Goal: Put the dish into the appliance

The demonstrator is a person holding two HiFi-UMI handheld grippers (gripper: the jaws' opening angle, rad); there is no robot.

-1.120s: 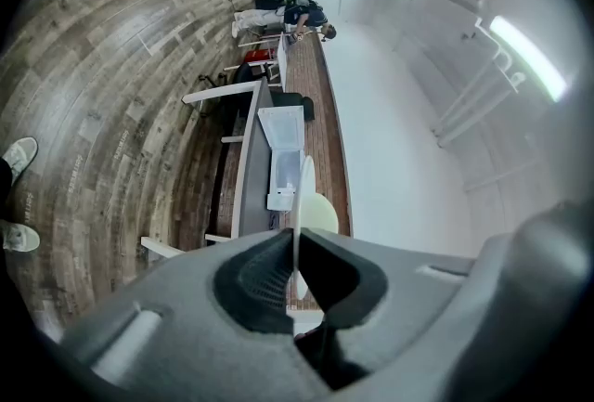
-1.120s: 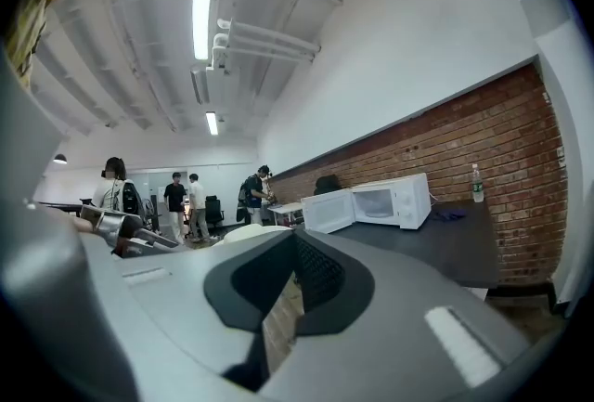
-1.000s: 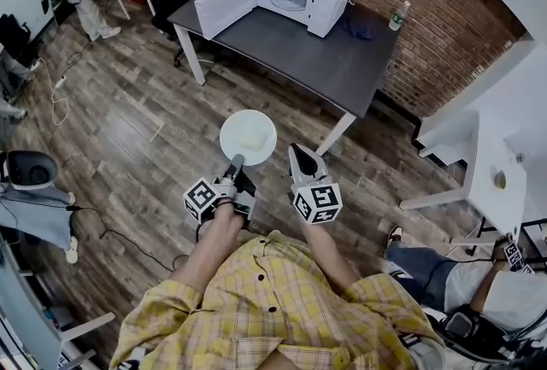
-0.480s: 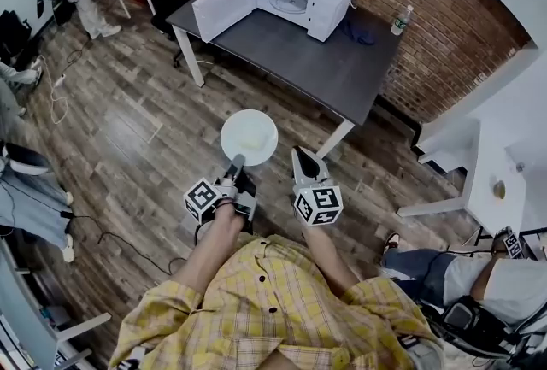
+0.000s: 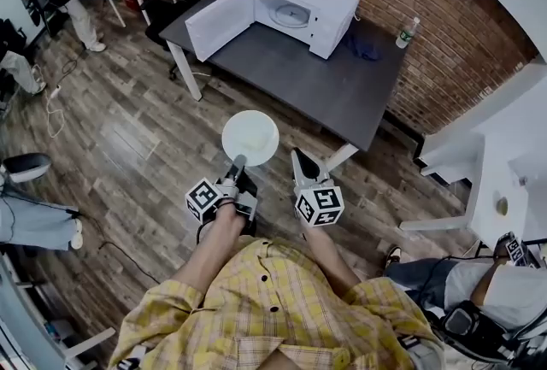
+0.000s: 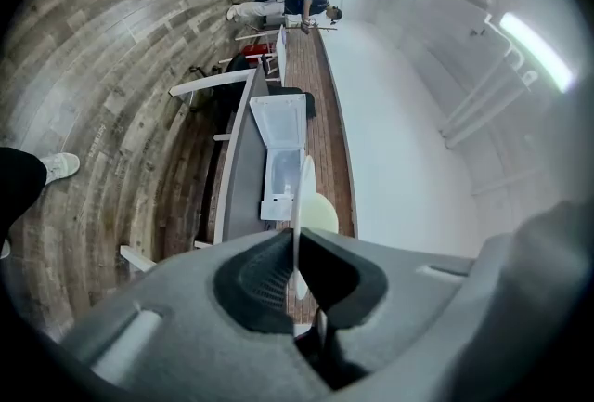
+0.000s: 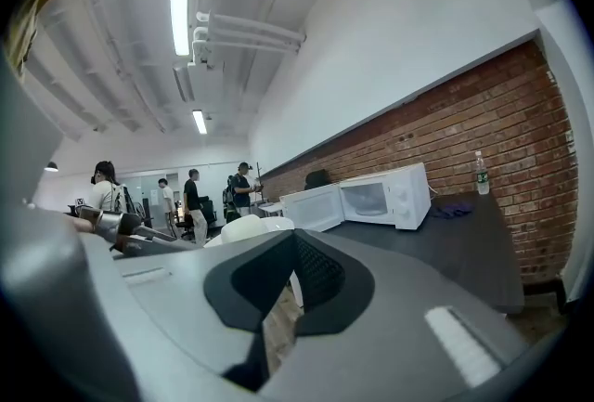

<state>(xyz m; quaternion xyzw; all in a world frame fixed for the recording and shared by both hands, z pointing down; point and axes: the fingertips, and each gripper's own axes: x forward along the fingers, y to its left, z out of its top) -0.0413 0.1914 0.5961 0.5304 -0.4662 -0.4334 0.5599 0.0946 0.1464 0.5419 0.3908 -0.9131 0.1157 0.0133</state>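
We are holding the dish by its near rim in the left gripper. Its jaws are clamping the thin edge, and the dish is reaching out level beyond the tips, over the wooden floor on the near side of the table. The right gripper is riding just right of the dish, jaws together on nothing. We are counting one dish, one microwave, one bottle and one blue cloth. The microwave is sitting on the table's far left part, and its door is standing open to the left, exposing the cavity. The table's near edge is lying between dish and microwave, with open dark tabletop showing before the cavity.
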